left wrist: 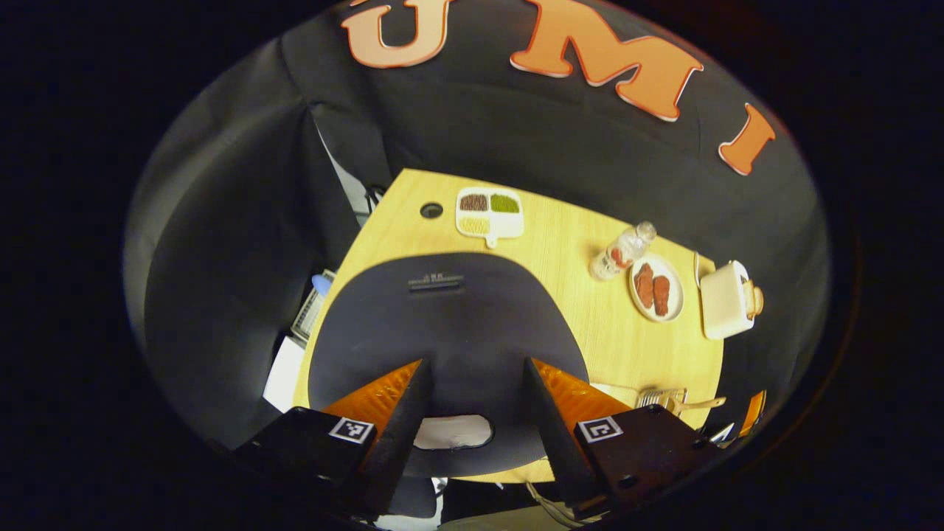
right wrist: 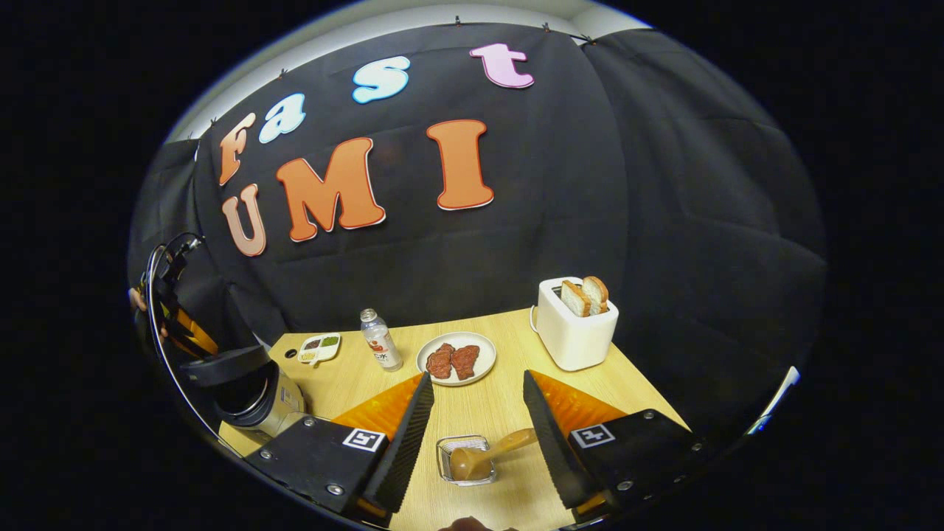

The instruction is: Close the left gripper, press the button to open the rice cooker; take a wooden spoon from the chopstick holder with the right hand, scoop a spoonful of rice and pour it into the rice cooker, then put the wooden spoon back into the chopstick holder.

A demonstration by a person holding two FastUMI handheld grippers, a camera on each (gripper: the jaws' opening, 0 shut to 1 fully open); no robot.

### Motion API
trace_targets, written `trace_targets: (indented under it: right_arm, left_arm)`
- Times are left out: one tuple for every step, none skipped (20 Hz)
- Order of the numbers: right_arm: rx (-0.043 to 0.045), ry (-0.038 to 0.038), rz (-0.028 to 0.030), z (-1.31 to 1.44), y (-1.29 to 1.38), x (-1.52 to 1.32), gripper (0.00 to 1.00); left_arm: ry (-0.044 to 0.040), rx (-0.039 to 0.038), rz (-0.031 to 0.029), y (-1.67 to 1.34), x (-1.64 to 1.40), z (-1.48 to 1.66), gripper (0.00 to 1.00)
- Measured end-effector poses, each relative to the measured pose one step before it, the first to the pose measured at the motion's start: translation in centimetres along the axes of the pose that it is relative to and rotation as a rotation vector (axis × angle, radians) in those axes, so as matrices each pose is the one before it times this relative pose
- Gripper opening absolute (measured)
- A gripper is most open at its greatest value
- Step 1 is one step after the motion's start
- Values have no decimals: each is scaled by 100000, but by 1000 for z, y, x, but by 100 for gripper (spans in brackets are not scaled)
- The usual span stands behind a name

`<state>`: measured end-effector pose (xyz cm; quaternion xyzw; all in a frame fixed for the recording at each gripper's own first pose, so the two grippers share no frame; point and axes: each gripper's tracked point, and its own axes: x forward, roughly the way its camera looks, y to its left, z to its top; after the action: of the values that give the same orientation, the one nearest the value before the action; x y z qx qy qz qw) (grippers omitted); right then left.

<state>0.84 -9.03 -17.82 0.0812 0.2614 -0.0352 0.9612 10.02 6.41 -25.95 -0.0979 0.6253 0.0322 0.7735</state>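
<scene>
- The left gripper point(left wrist: 472, 413) hangs over the dark lid of the rice cooker point(left wrist: 450, 324); its jaws stand wide apart and hold nothing.
- In the right gripper view the rice cooker point(right wrist: 251, 394) stands at the left edge of the counter point(right wrist: 501, 405), and its lid looks raised, with the inner rim showing.
- The right gripper point(right wrist: 476, 428) is over the near part of the counter, with its jaws wide and empty.
- Between its fingers lies the wooden spoon point(right wrist: 487, 453), its bowl inside a small clear container point(right wrist: 463, 461) and its handle leaning out to the right.
- I cannot tell whether this container is the chopstick holder.
- Further back stand a plate point(right wrist: 457, 359) with two dark red pieces, a small bottle point(right wrist: 380, 340) and a divided dish point(right wrist: 318, 348).
- A white toaster point(right wrist: 574, 324) with two slices of bread stands at the far right corner.
</scene>
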Motion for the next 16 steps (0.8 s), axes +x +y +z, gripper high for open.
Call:
trace_targets:
  right_arm:
    - [-667, 123, 682, -20, 384, -2, 77]
    - [-367, 295, 1030, -81, 545, -42, 77]
    - [-589, 403, 709, -38, 451, -22, 77]
    - [-918, 380, 1174, -149, 484, 25, 76]
    - [-1273, 99, 625, 70, 502, 14, 76]
    - [-1465, 84, 720, 152, 397, 7, 76]
    - [-1323, -372, 775, 250, 538, -51, 77]
    - [-909, -621, 1158, 232, 572, -115, 77]
    - [-803, -673, 1058, 174, 683, -26, 77]
    - [-434, -783, 1015, 129, 541, -16, 77]
    - [-269, -752, 1886, 200, 859, -47, 77]
    - [-174, -1721, 2612, 296, 943, -129, 77]
    - [-605, -2538, 2523, 677, 875, -201, 77]
    - [-823, -2504, 2026, 537, 603, -205, 77]
    - [-1267, -2223, 1176, 696, 519, -102, 80]
    - [-1293, -1848, 485, 1627, 144, 241, 84]
  left_arm:
    - [3829, 723, 808, 187, 1286, -1592, 89]
    - [2854, 691, 1336, 60, 1344, -1266, 82]
    - [2737, 1800, 2033, 167, 1410, -1146, 83]
    - [149, 2412, 1575, -152, -477, -265, 83]
    - [-4679, 2670, 1213, 424, 1117, 599, 92]
    - [3372, -1894, -546, -74, -226, -940, 90]
    - [-3983, -1083, -274, -290, 311, 1081, 88]
    - [592, -1897, -235, -52, -7, -530, 87]
    - [-5297, -75, 500, 77, -38, 419, 82]
    - [-3532, 1449, 531, -132, 57, -197, 84]
    - [-7833, 3531, 361, -186, -238, 423, 87]
    - [-9050, 3585, 620, -202, -225, 455, 86]
    - [-8386, -1579, 3726, 388, -197, -78, 86]
    - [-7273, -1737, 1914, 14, -84, -250, 87]
    - [-6209, 287, 898, 115, -451, -125, 94]
    - [-3505, 535, 1212, 191, -666, -350, 91]
